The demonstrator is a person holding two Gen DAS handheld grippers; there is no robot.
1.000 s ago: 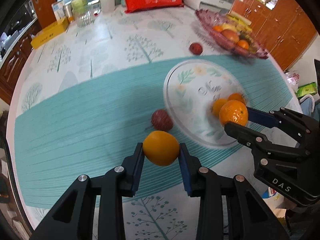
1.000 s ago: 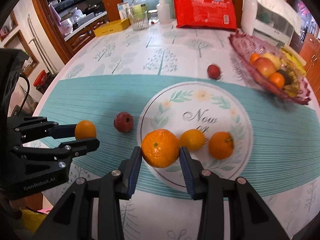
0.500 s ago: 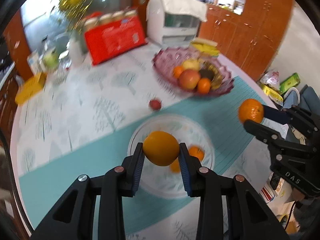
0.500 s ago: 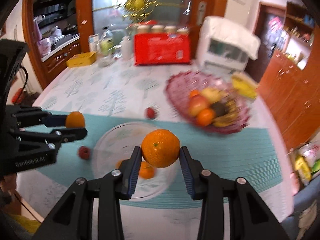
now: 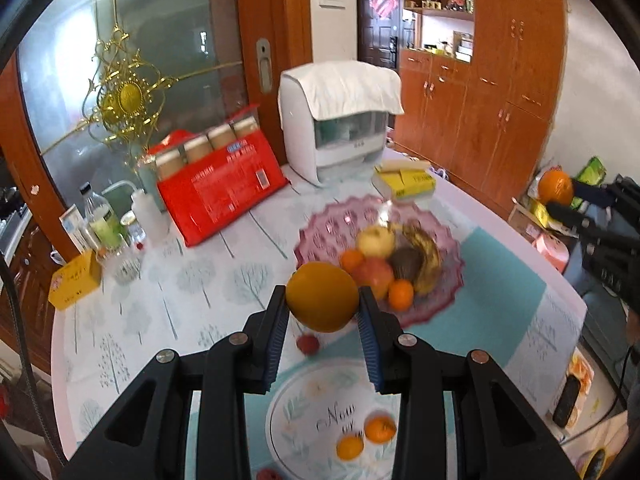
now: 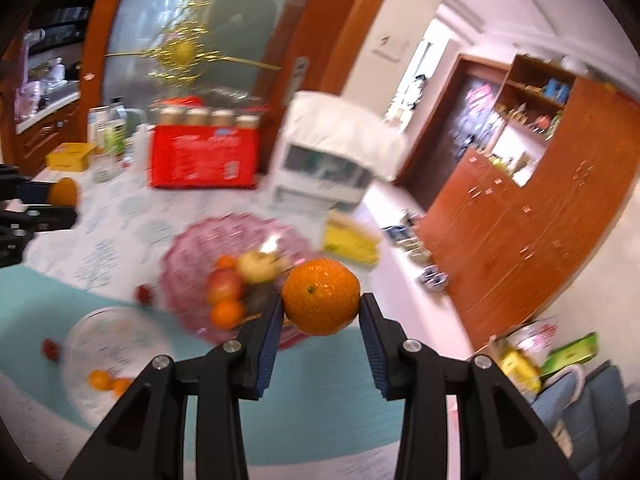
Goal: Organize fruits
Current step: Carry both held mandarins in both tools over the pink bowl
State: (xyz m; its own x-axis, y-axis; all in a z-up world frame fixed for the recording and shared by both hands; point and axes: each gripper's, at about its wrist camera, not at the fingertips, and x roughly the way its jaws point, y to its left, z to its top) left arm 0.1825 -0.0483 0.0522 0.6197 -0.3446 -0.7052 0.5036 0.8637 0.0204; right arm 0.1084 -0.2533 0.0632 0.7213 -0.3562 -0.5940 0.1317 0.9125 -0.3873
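Note:
My left gripper is shut on a smooth orange, held high above the table in the left wrist view. My right gripper is shut on a dimpled mandarin. Each gripper shows in the other's view: the right gripper at the far right edge, the left gripper at the far left edge. Ahead of both sits a pink glass fruit bowl with an apple, bananas and oranges. Two small oranges lie on the round plate below.
A small red fruit lies between plate and bowl; another red fruit lies left of the plate. A red box, white appliance, yellow boxes and bottles crowd the table's far side. Wooden cabinets stand to the right.
Both grippers rose and tipped forward with their fruit held. The plate slid to the bottom of each view and the pink bowl came to lie ahead of the fingers.

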